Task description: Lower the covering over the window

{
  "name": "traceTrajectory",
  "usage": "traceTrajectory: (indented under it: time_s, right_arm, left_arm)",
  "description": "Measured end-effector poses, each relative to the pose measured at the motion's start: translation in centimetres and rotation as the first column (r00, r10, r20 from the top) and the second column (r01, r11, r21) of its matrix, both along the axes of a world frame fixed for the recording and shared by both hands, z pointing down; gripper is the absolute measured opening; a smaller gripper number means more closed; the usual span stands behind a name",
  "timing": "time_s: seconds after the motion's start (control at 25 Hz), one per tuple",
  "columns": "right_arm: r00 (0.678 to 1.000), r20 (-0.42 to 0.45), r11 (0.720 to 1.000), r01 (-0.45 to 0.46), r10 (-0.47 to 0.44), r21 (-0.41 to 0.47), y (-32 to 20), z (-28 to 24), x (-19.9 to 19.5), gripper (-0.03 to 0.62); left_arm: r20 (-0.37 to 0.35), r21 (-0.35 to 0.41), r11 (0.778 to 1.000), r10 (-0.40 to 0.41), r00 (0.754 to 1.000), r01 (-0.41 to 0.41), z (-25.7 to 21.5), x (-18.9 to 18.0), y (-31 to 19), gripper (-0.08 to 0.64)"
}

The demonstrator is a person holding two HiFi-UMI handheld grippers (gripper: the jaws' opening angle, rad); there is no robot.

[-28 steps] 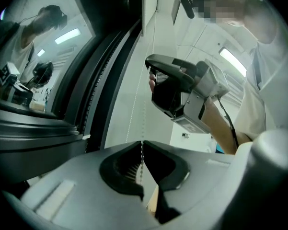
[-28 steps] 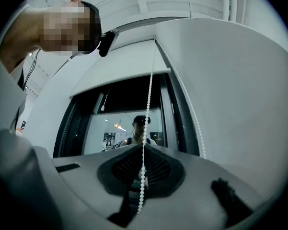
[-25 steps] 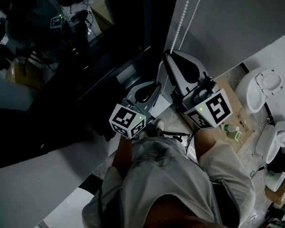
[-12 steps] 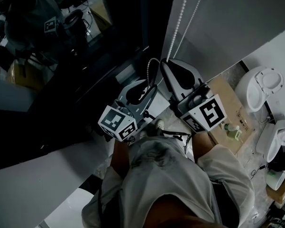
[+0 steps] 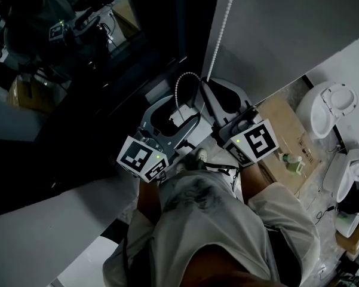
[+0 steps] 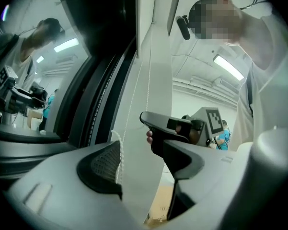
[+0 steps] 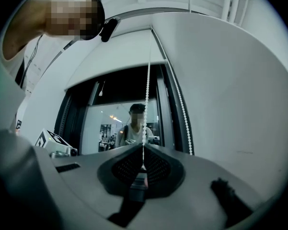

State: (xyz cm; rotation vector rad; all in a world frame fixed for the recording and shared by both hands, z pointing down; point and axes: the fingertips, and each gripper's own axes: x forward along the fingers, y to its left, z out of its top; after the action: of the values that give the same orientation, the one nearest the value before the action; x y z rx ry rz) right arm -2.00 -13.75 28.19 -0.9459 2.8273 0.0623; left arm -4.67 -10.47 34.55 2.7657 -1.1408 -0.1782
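The covering [image 7: 117, 56] seems to be the pale sheet above the dark window [image 7: 120, 123], its lower edge high over the glass, so most of the pane is bare. It is worked by a bead chain [image 7: 147, 104] that hangs at the window's right edge and runs nearly straight up from the grippers; that is its long axis. The right gripper [image 7: 143, 164] is pinched tight on this chain, which rises taut from between its closed jaws. The left gripper [image 6: 144, 169] is opening wide; a strand of chain lies just beside its left pad [image 6: 103, 164] but neither pad presses on it. The next pull likely turns on the left gripper taking the chain higher up, above the right one, while the right one keeps the tension. The head view alone shows the slack below the grip, a loop [image 5: 182, 79] curling over between the two grippers. The right gripper view alone shows a second strand [image 7: 182, 114] hanging near the wall to the right. The left gripper view shows the right gripper from the side, close beside it.
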Motion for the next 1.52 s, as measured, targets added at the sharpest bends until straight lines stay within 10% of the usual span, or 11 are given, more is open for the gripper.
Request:
traceTrajectory:
  time_s: [0.64, 1.52]
  right_arm:
    - [0.994, -0.109, 0.999, 0.010, -0.016, -0.051, 1.7, 4.0, -1.4, 0.018]
    - [0.988, -0.157, 1.000, -0.006, 0.002, -0.029, 3.0, 4.9, -1.5, 0.018]
  left_arm:
    - [-0.015, 0.196, 0.978, -0.065, 0.998, 0.067, -8.4, -0.5, -1.5, 0.254]
    - [0.039, 0.206, 0.978, -0.034, 0.999, 0.026, -9.1, 2.6, -2.0, 0.017]
